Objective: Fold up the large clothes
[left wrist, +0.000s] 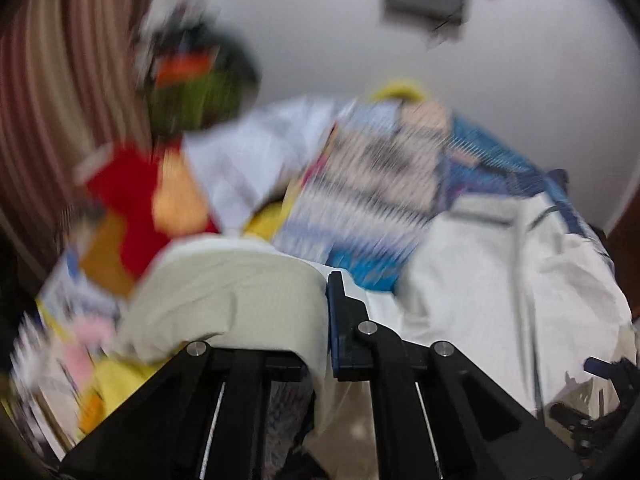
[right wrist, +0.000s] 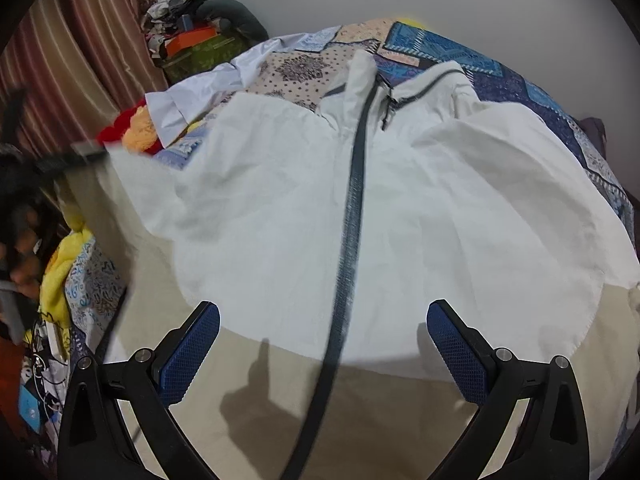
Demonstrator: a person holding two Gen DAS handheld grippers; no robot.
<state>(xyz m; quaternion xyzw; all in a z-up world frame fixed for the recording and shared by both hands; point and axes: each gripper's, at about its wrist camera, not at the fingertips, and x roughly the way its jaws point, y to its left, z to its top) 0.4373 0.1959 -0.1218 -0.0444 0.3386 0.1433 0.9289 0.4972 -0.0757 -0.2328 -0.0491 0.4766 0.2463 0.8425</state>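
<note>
Bed quilt (right wrist: 460, 56) beneath; my left gripper (left wrist: 326, 320) pinches the jacket (right wrist: 400, 208) edge, right gripper (right wrist: 323, 344) gapes; I'd lift evenly.

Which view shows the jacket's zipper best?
Right wrist: the dark zipper runs sharp down the cream jacket. Left wrist is motion-blurred, shows only jacket fabric in the left gripper, no clear zipper.

1. Left gripper (left wrist: 327, 308): black arms angled downward, jaws pinched together on a fold of cloth.
2. Right gripper (right wrist: 323, 344): jaws spread wide, blue pads (right wrist: 191, 354) holding nothing, pointing steeply down.
</note>
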